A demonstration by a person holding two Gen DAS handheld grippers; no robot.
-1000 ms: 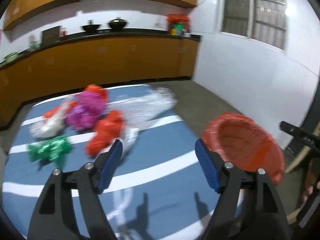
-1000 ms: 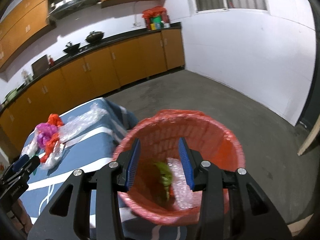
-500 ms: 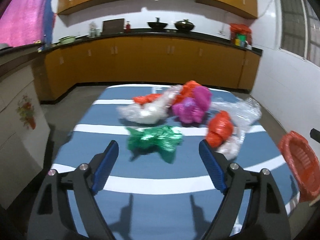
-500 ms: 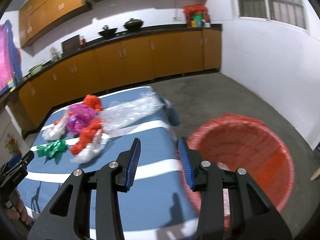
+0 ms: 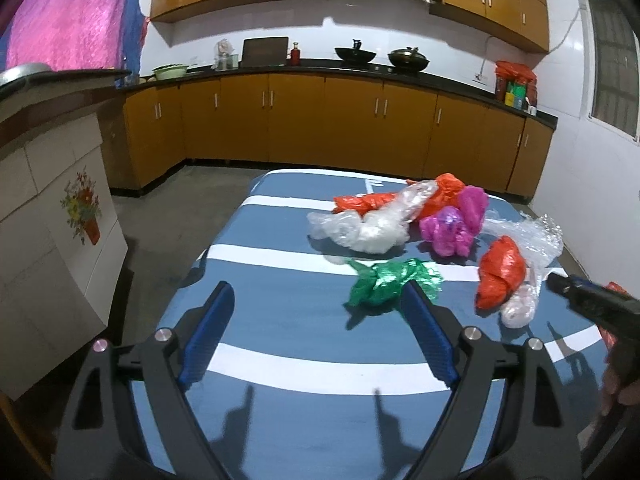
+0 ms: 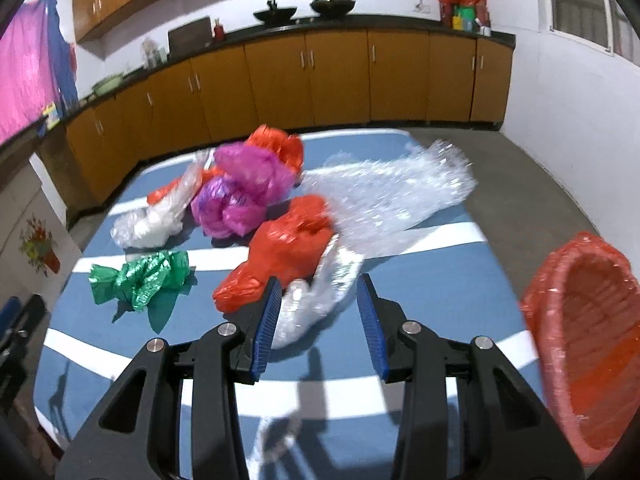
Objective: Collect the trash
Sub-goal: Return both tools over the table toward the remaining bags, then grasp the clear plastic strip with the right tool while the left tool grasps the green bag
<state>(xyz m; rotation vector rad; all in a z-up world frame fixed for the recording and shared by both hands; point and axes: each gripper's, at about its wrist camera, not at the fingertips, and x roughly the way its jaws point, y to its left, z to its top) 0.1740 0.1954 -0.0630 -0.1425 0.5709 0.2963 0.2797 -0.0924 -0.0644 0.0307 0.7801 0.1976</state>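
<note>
A blue table with white stripes (image 5: 304,332) is seen from two hand-held tongs, both angled down toward scattered plastic trash. The left gripper (image 5: 318,330) is spread wide with nothing between its blue pads; a crumpled green plastic bag (image 5: 394,282) lies just beyond its right pad, touching or nearly so. The right gripper (image 6: 318,320) is held partly open and empty, with a crumpled clear plastic wrapper (image 6: 316,300) lying just ahead, between the lines of its fingers, and a crumpled red plastic bag (image 6: 286,250) against that wrapper, ahead and to the left. Farther ahead lie a magenta plastic bag (image 6: 244,196), a whitish clear bag (image 6: 154,220) and a large sheet of clear bubble wrap (image 6: 396,194). A red woven plastic basket (image 6: 588,320), lined in red, stands off the table edge to the right of the right tongs.

The step in hand is judged to be the reach for the next pieces. Next, each pair of tongs would need to be lowered around its nearest piece and closed, then carried to the basket
</note>
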